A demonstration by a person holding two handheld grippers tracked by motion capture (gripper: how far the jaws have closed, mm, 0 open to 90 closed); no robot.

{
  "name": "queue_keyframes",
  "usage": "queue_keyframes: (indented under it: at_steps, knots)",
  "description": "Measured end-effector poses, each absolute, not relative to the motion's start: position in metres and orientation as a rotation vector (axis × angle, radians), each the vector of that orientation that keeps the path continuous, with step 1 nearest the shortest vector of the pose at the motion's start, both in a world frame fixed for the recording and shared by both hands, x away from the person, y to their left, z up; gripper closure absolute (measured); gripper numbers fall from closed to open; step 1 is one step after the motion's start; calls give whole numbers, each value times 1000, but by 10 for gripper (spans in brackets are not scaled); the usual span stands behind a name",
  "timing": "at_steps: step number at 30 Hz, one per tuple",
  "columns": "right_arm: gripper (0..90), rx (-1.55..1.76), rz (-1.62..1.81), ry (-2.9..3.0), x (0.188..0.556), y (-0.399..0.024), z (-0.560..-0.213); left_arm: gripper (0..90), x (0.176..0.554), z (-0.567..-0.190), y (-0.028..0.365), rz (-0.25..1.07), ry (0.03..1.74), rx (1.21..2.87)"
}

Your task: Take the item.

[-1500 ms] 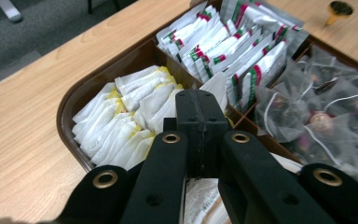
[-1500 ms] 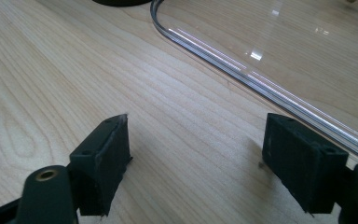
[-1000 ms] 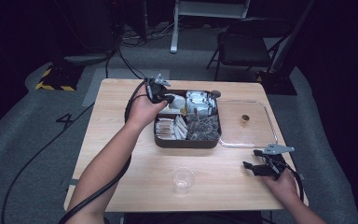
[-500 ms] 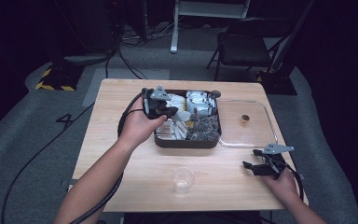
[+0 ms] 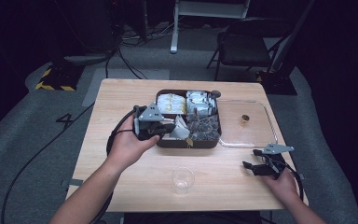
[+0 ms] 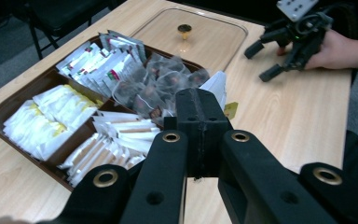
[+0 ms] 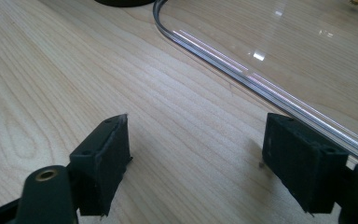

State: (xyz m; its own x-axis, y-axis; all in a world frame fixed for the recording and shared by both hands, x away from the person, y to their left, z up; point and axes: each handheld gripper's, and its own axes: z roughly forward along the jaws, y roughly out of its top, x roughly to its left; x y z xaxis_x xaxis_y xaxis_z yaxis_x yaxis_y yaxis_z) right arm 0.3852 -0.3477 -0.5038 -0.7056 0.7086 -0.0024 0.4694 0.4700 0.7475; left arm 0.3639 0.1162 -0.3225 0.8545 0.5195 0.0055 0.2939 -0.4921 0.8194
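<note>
A dark brown tray (image 5: 189, 143) divided into compartments holds yellow sachets, white sticks, printed packets and dark tea bags. My left gripper (image 5: 170, 129) hovers over the tray's near-left corner, shut on a white tea bag (image 5: 181, 129) whose yellow tag (image 5: 189, 140) dangles below. In the left gripper view the bag (image 6: 216, 85) pokes out past the closed jaws of the left gripper (image 6: 200, 107). My right gripper (image 5: 251, 159) rests low over the table near its front right corner, open and holding nothing. In its own view the right gripper (image 7: 198, 158) spans bare wood.
A clear lid (image 5: 256, 135) with a gold knob (image 5: 245, 118) lies flat to the right of the tray; its rim (image 7: 242, 74) runs just beyond my right jaws. An empty clear plastic cup (image 5: 182, 179) stands near the table's front edge. A folding chair (image 5: 242, 46) sits behind the table.
My left gripper came from the tray's back-left corner toward the near side and now carries a white tea bag. The right gripper stayed put.
</note>
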Motion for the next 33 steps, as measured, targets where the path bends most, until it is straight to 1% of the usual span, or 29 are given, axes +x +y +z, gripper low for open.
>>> queue_keyframes:
  at_steps: [17,26,33]
  knots:
    - [233,1003,1078,2408,385,-347,-504,900,318,-343,118,263,539,2152]
    - [233,1002,1078,2408,385,-347,-504,900,301,-348,114,242,504,2173]
    - [233,1002,1078,2408,385,-347,-504,900,297,-354,109,222,489,2211]
